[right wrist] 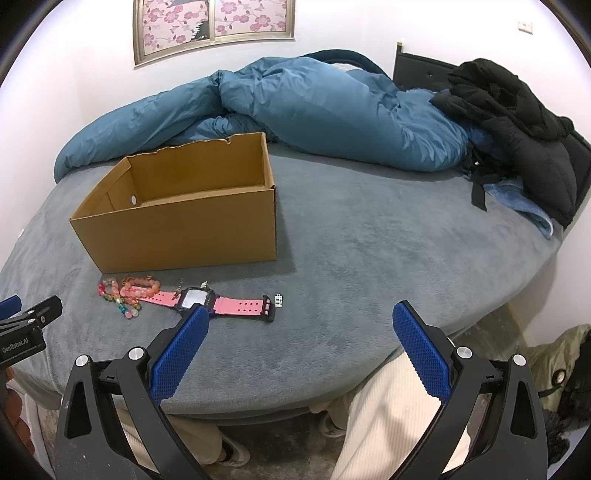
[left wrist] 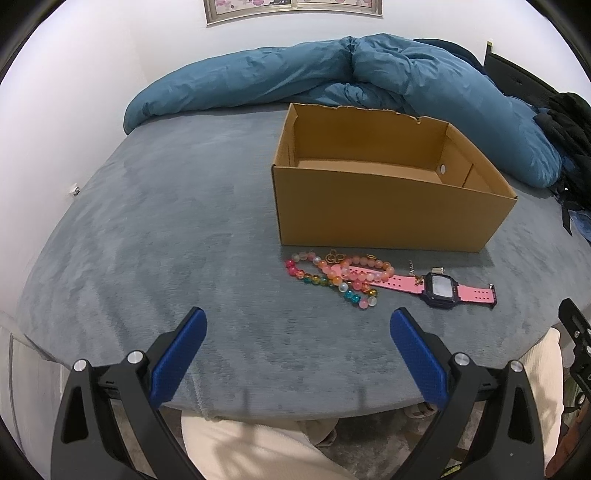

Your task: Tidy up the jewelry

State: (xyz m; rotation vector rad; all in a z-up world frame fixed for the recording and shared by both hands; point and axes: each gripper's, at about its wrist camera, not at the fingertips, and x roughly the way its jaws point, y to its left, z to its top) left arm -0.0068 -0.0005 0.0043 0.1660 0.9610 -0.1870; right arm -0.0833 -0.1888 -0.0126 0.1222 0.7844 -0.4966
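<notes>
**Jewelry lies in front of the box on the bed**

On the bed [left wrist: 166, 221], the box [left wrist: 388, 218] stands behind the beaded bracelets [left wrist: 336, 275]. The watch [left wrist: 439, 288] lies right of them. The duvet [left wrist: 332, 74] lies behind the box.

Plain tan cardboard box [left wrist: 384, 214] on grey plush bedspread [left wrist: 166, 229]. Pink perforated strap and dark navy case on watch [left wrist: 439, 290]. Peach, pink, teal, yellow and milky-white bead bracelets [left wrist: 336, 275]. Teal-blue duvet [right wrist: 314, 110]; black jacket [right wrist: 517, 122]. Pink blossom print in silver frame [right wrist: 214, 26]. Blue textured gripper pads [left wrist: 179, 356].
</notes>
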